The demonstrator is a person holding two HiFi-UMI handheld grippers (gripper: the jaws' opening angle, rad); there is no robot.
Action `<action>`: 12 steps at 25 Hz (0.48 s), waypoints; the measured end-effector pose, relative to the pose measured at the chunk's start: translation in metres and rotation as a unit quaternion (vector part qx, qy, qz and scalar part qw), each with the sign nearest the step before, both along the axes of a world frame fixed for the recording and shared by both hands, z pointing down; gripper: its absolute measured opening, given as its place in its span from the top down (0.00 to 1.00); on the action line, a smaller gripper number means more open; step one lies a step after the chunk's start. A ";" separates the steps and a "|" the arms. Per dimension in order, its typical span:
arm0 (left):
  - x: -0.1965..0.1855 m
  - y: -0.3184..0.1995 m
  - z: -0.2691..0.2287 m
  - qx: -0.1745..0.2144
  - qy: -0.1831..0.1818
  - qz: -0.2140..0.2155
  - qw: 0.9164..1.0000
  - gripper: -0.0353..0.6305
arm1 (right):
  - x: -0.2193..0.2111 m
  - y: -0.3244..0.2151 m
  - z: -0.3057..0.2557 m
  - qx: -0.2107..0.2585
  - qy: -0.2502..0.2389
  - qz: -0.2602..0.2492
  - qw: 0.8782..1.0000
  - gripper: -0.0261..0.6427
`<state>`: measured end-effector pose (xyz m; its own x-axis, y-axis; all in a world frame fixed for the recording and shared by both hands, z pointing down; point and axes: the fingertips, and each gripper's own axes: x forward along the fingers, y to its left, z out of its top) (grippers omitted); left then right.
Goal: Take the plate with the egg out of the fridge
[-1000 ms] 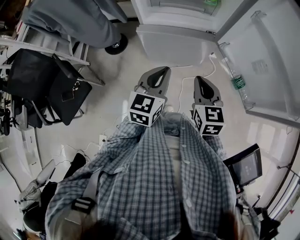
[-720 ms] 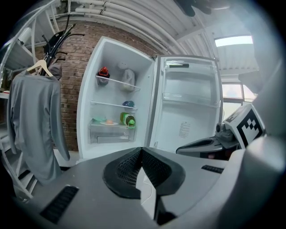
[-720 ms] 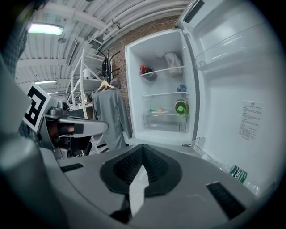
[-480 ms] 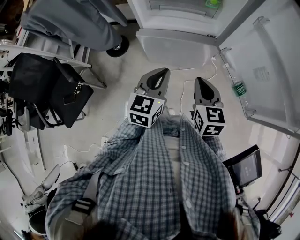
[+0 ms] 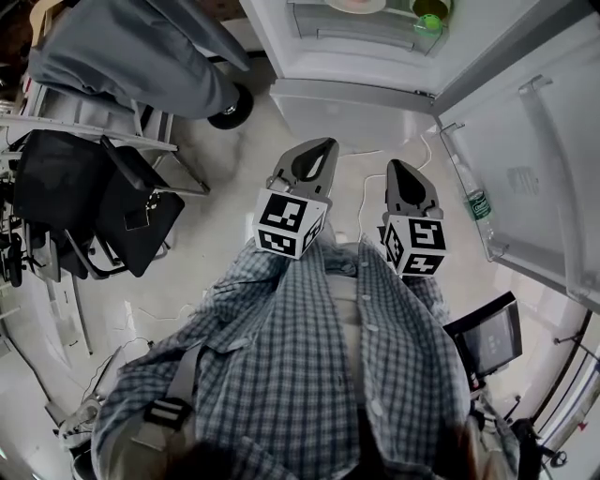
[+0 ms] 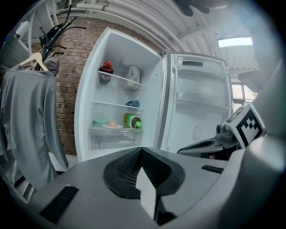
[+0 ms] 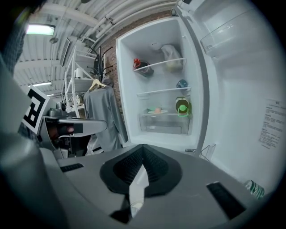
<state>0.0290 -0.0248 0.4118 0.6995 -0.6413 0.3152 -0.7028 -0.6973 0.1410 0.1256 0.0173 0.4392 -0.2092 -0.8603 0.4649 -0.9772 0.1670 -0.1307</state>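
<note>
The fridge [image 6: 120,94] stands open ahead of me. On its lowest glass shelf lies a white plate with an egg [image 6: 112,125], beside a green bottle [image 6: 132,120] lying on its side. The right gripper view shows the same plate [image 7: 155,110] and bottle [image 7: 182,106]. In the head view only the plate's rim [image 5: 356,5] shows at the top edge. My left gripper [image 5: 328,142] and right gripper [image 5: 394,164] are held side by side in front of my chest, well short of the fridge. Both are shut and empty, tips touching.
The fridge door [image 5: 534,141] swings out to the right with a water bottle [image 5: 476,202] in its lower rack. A grey coat [image 6: 22,116] hangs at the left, near black chairs [image 5: 122,197]. A screen [image 5: 492,333] lies on the floor at right. A cable [image 5: 367,173] runs below the fridge.
The fridge has slid further into the head view, so its shelf with the plate's rim now shows at the top. Both grippers keep their pose, shut.
</note>
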 end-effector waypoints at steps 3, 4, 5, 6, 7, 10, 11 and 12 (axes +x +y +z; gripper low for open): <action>-0.002 -0.026 -0.006 0.000 0.007 0.006 1.000 0.94 | -0.006 -0.028 -0.008 0.002 0.004 0.000 1.000 0.95; -0.002 -0.033 -0.008 0.001 0.009 0.008 1.000 0.94 | -0.007 -0.036 -0.009 0.003 0.006 0.000 1.000 0.95; -0.002 -0.041 -0.008 0.002 0.011 0.009 1.000 0.94 | -0.009 -0.044 -0.010 0.005 0.009 0.000 1.000 0.95; -0.003 -0.048 -0.009 0.003 0.013 0.010 1.000 0.94 | -0.011 -0.051 -0.011 0.006 0.011 -0.001 1.000 0.95; -0.004 -0.055 -0.009 0.002 0.016 0.011 1.000 0.94 | -0.012 -0.059 -0.012 0.007 0.014 -0.003 1.000 0.95; -0.006 -0.077 -0.009 0.001 0.024 0.013 1.000 0.94 | -0.016 -0.080 -0.014 0.010 0.022 -0.006 1.000 0.95; -0.006 -0.084 -0.009 0.001 0.025 0.014 1.000 0.94 | -0.015 -0.088 -0.013 0.011 0.027 -0.005 1.000 0.95; -0.006 -0.091 -0.009 0.001 0.028 0.016 0.999 0.94 | -0.014 -0.095 -0.013 0.013 0.031 -0.005 0.999 0.95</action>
